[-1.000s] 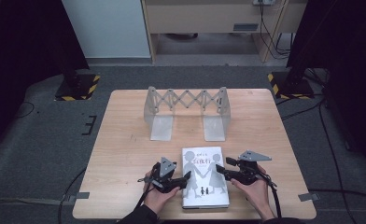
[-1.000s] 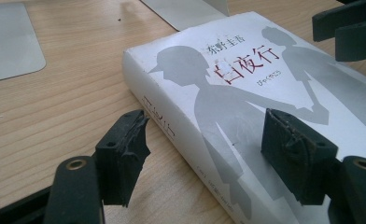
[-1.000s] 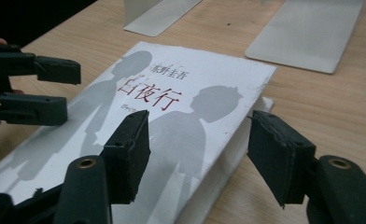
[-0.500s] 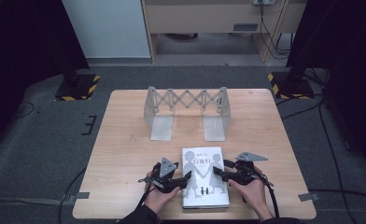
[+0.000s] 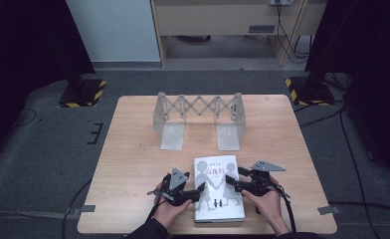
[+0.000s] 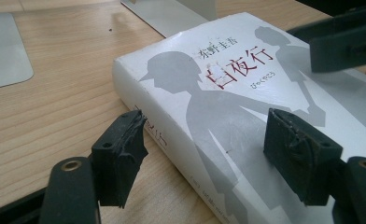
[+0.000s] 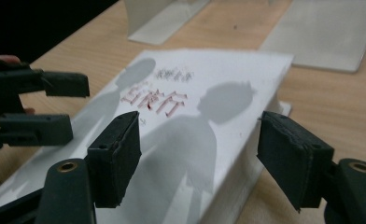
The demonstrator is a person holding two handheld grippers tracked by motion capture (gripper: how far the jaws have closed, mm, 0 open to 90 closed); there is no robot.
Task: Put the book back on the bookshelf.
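The left claw [image 5: 199,189] sits at the book's [image 5: 218,188] spine edge, jaws apart and just been widening, one beside the spine, one over the cover, neither pressing. The book lies flat near the front of the bench [image 5: 133,149]. The right claw [image 5: 232,185] straddles its other edge, jaws apart, just been widening. Behind stands a rack [image 5: 198,119].

Book [image 6: 246,116] near end cut off by bottom edge between left gripper [image 6: 209,158] jaws; far right corner hidden behind other gripper's jaws. Cover lettering blurred ahead of right gripper [image 7: 195,158] jaws. Small spine print beside left jaw unreadable.
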